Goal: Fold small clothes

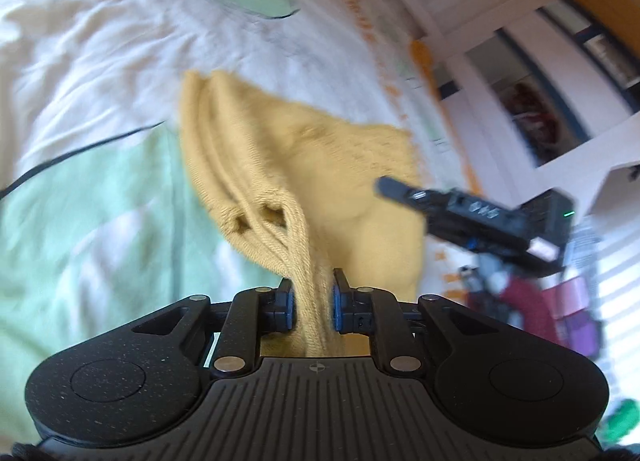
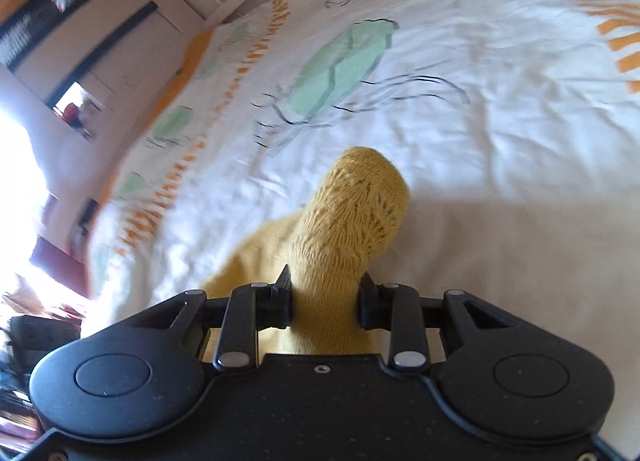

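Left wrist view: my left gripper (image 1: 313, 301) is clamped on the ribbed edge of the yellow knit (image 1: 288, 149). The bunched ribbing runs between the blue pads and back under the gripper body, so I cannot see where it ends. Ahead of the fingers the knit fans out and up, lifted off the duvet (image 1: 92, 61); whether its far edge still touches the bedding I cannot tell. My right gripper (image 1: 472, 217) enters from the right, close against the knit's right side; its fingertips are hidden from this angle. Blur softens everything. I see open duvet to the left and ahead. On the right the duvet ends at white furniture (image 1: 520, 61) and a cluttered area low right that I cannot make out.

Right wrist view: my right gripper (image 2: 325, 297) grips a thicker fold of the same knit (image 2: 352, 217), fingers pressed into it on both sides. The patterned part rises straight ahead of the fingertips in a rounded hump; a plainer part trails to the lower left, partly hidden by the gripper body. I note wide bare duvet (image 2: 500, 121) ahead and right. Its left edge runs diagonally, with white furniture (image 2: 120, 41) beyond and glare washing out the far left.
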Motion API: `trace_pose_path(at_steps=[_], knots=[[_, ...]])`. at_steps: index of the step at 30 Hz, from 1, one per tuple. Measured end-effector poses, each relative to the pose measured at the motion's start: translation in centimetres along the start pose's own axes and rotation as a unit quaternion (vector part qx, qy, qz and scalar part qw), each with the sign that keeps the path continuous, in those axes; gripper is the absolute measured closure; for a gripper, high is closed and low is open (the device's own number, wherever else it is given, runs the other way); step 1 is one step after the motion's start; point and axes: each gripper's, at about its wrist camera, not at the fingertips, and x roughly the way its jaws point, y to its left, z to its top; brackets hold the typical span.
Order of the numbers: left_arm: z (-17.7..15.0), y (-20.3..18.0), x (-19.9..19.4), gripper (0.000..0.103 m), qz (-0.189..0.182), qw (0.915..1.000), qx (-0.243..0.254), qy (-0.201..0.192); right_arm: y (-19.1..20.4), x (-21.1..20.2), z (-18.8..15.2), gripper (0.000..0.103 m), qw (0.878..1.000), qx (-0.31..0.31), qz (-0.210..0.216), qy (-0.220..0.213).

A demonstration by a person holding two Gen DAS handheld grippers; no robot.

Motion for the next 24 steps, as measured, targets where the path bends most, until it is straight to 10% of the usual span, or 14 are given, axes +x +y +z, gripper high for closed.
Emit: trace_pose_path(at_steps=[9, 24], knots=[[-1.8, -0.9, -1.3, 0.081, 0.101, 0.9925, 0.063, -0.027, -0.1, -1.5, -3.1, 0.042, 0.994, -0.029, -0.071, -0.083], [1.8, -7.4, -0.7, 0.076, 0.110, 0.9682, 0.185, -0.127, -0.2, -4.8, -5.7, 0.025, 0.985, -0.058, -0.091, -0.136]])
